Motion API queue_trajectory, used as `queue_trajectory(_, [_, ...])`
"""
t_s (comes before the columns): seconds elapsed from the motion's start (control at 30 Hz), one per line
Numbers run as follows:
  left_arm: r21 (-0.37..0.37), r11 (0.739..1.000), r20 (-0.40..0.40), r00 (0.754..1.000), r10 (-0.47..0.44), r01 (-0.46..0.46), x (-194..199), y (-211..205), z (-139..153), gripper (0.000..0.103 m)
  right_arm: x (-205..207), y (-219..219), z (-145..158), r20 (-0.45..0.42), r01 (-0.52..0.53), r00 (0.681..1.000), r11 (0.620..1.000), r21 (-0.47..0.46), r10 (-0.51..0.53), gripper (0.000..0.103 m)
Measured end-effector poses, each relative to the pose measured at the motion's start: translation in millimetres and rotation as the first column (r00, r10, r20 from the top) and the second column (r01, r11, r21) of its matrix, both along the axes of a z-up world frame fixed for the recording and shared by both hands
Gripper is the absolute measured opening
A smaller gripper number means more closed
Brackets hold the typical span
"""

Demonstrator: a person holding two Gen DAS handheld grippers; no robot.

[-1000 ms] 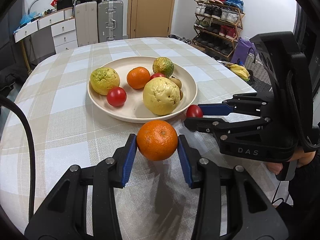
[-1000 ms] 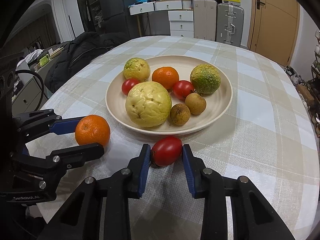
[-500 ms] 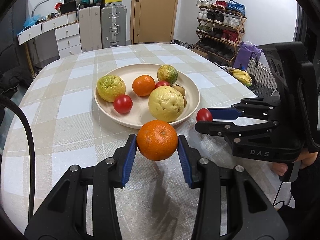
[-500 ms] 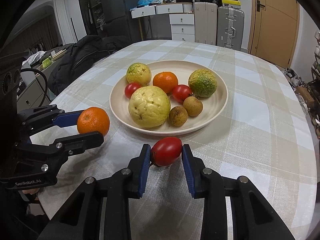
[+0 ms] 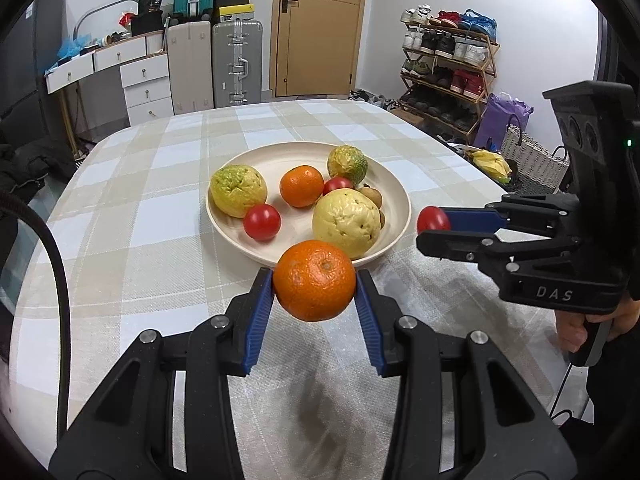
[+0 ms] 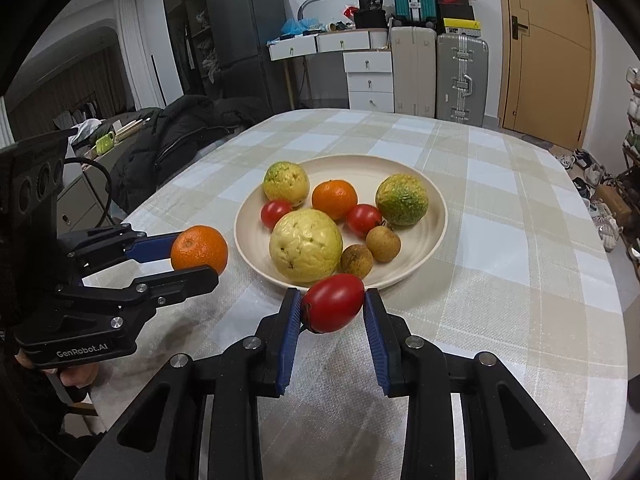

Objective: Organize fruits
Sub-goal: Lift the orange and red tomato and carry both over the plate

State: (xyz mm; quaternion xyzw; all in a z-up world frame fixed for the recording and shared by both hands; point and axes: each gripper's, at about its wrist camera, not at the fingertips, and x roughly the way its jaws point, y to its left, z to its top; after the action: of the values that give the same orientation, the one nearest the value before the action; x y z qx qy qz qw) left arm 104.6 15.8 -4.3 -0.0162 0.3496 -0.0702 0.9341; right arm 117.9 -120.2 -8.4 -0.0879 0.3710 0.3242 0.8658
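While both tools hang above the checked cloth of the counter (image 5: 132,216), the left gripper (image 5: 315,280) at the bottom centre of the left wrist view is clamped on an orange (image 5: 314,279), its blue pads pressing the fruit's two sides with the jaws only part-way apart. At the bottom centre of the right wrist view, the right gripper (image 6: 333,303) is clamped the same way on a red tomato (image 6: 333,302), which sits tilted between its pads. Each tool shows in the other's view: the left one at the left edge of the right wrist view with the orange at its tip, the right one at the right edge of the left wrist view with the tomato at its tip. A hand (image 5: 576,330) grips the right tool's handle at the lower right of the left wrist view.

Just beyond both held fruits, in mid frame, a cream plate (image 6: 424,256) rests on the counter. Nearest on it lies a large pale yellow guava (image 6: 306,246), with two small brown longans (image 6: 370,252) beside it. Behind those sit two more tomatoes (image 6: 363,220), another orange (image 6: 334,199), a smaller yellow-green guava (image 6: 286,183) and a green-mottled fruit (image 6: 401,199).

Farther off, past the counter's far edge, stand white drawers (image 6: 370,80), two suitcases (image 6: 462,80) and a wooden door (image 6: 546,48); a shoe rack (image 5: 448,72) fills the upper right of the left wrist view.
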Motion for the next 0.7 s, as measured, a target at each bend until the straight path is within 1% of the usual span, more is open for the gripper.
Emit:
queue_trajectory(0.1, [0.008,1.0,0.011,1.0,0.004,-0.004,-0.6,0.1,1.9,0.038,-0.8,-1.4,3.6,0.013,0.003,1.0,1.0,0.011,-0.003,0.033])
queue_trajectory(0.43, [0.0,1.0,0.043,0.999,0.031,-0.031,-2.4,6.8,8.1,0.038,1.1,-9.6,11.8,0.041,0.022,0.999,0.998,0.059,-0.025,0.033])
queue_trajectory(0.7, [0.002,0.999,0.063,0.997,0.048,-0.048,1.6,10.2,13.5,0.038,3.6,-12.7,14.1,0.061,0.038,0.997,0.997,0.074,-0.043,0.033])
